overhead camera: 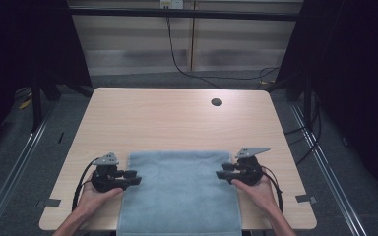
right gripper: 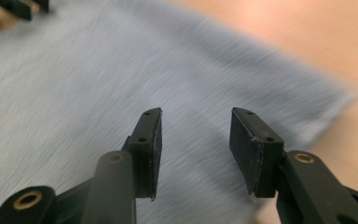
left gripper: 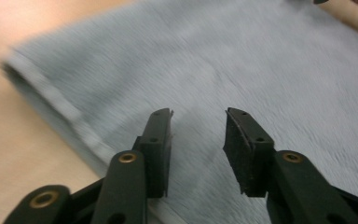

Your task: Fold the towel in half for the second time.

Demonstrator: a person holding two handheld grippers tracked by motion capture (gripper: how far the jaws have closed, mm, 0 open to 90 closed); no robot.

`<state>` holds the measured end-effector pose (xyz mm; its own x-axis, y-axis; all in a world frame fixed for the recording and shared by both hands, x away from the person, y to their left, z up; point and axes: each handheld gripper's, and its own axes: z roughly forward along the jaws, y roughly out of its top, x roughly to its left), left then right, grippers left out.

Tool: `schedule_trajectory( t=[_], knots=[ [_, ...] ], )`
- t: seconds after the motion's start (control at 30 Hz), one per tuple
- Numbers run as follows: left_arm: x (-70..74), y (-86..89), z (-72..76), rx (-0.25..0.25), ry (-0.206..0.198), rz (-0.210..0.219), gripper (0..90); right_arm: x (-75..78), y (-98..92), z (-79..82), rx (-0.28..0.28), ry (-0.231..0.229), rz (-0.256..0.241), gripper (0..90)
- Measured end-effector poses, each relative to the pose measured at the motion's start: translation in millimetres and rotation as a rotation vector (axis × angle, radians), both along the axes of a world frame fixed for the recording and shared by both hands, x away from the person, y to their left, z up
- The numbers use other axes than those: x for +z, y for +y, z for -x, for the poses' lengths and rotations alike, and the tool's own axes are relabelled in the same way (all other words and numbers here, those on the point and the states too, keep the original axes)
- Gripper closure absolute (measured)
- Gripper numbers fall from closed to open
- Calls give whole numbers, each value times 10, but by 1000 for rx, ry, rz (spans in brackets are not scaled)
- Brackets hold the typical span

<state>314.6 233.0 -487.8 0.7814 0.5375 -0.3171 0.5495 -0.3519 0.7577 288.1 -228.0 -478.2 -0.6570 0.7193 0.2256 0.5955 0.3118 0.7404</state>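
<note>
A light blue towel (overhead camera: 179,189) lies flat on the near half of the wooden table (overhead camera: 177,118), its front part hanging over the near edge. My left gripper (overhead camera: 137,177) hovers at the towel's left edge, jaws open and pointing inward over the cloth (left gripper: 242,60). My right gripper (overhead camera: 220,173) mirrors it at the towel's right edge, open above the fabric (right gripper: 74,93). Nothing sits between either pair of jaws. In the left gripper view my left gripper (left gripper: 198,114) is just past the towel's hem (left gripper: 56,100). In the right gripper view my right gripper (right gripper: 196,114) is near the towel's far corner (right gripper: 340,98).
A round cable hole (overhead camera: 216,102) sits at the table's far right. Black cables (overhead camera: 187,69) run across the floor behind the table. Dark curtains flank both sides. Tape marks (overhead camera: 305,198) lie near the front corners.
</note>
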Motion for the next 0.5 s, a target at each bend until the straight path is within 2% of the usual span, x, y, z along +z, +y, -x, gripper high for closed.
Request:
schedule_trajectory(
  t=[0.03,0.1,0.13,0.17,0.2,0.23,0.27,0.3,0.33,0.37,0.4,0.43,0.47,0.5],
  knots=[
    [37,13,-58,17,-5,4,592,13,-48,-67,-18,2,-18,528],
    [107,38,-168,44,-46,-23,578,32,-116,-197,-57,-11,-33,494],
    [123,59,-218,67,-69,-14,570,37,-143,-256,-67,-8,-44,478],
    [121,97,-271,92,-71,9,568,43,-159,-307,-78,-7,-54,473],
    [115,113,-332,104,-47,1,566,51,-169,-351,-80,-16,-49,466],
    [118,124,-375,119,-63,-28,555,61,-175,-391,-82,-20,-46,457],
    [117,148,-408,140,-81,-18,555,66,-188,-434,-81,-19,-47,452],
    [110,172,-452,151,-68,6,553,64,-200,-477,-82,-20,-46,446],
    [106,177,-501,153,-55,-12,540,57,-213,-517,-89,-16,-50,438],
    [98,173,-544,166,-65,-36,525,41,-225,-558,-94,-11,-57,429],
    [81,182,-587,177,-63,-30,526,20,-230,-596,-95,-5,-51,413],
    [53,198,-624,183,-38,-8,529,-8,-228,-636,-95,1,-37,394],
    [20,193,-651,188,-21,-10,508,-37,-225,-673,-103,4,-17,383],
    [-13,180,-665,184,-27,-31,491,-73,-228,-706,-107,6,-18,386]
  ],
)
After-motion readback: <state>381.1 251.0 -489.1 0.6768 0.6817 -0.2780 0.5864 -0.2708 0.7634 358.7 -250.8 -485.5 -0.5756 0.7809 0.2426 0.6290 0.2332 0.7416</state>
